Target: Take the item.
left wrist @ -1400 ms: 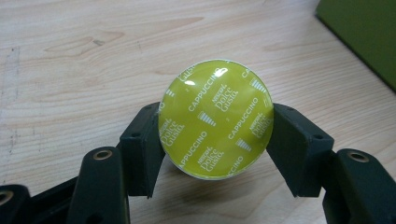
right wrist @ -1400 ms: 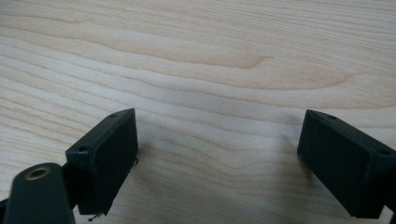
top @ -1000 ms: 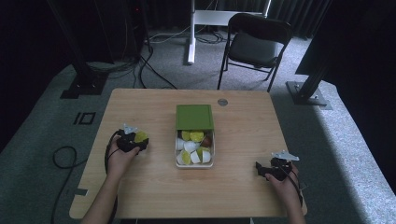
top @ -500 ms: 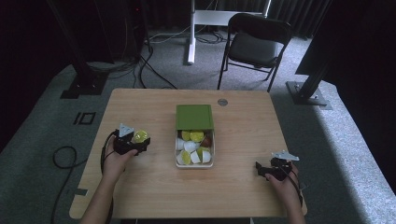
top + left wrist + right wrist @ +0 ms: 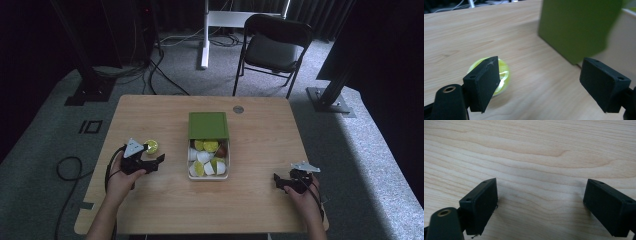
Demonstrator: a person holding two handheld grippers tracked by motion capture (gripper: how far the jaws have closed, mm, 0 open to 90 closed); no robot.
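Wooden table (image 5: 165, 210), dim room. Left claw (image 5: 156, 161) has just been opening, jaws spread with nothing between; the yellow pod (image 5: 150, 146) sits free just beyond it, toward the left edge. Box (image 5: 208, 160) lies mid-table. Right claw (image 5: 278, 182) rests spread and empty near the right front corner.

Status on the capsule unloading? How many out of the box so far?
Done: one yellow-green capsule lies on the table, apart from the box. In hand: nothing; the left gripper has just been opening, nothing between its jaws, capsule beside one jaw in its own view. The right gripper rests open. Left: the box holds several white, yellow-green and one dark capsule, green lid open.
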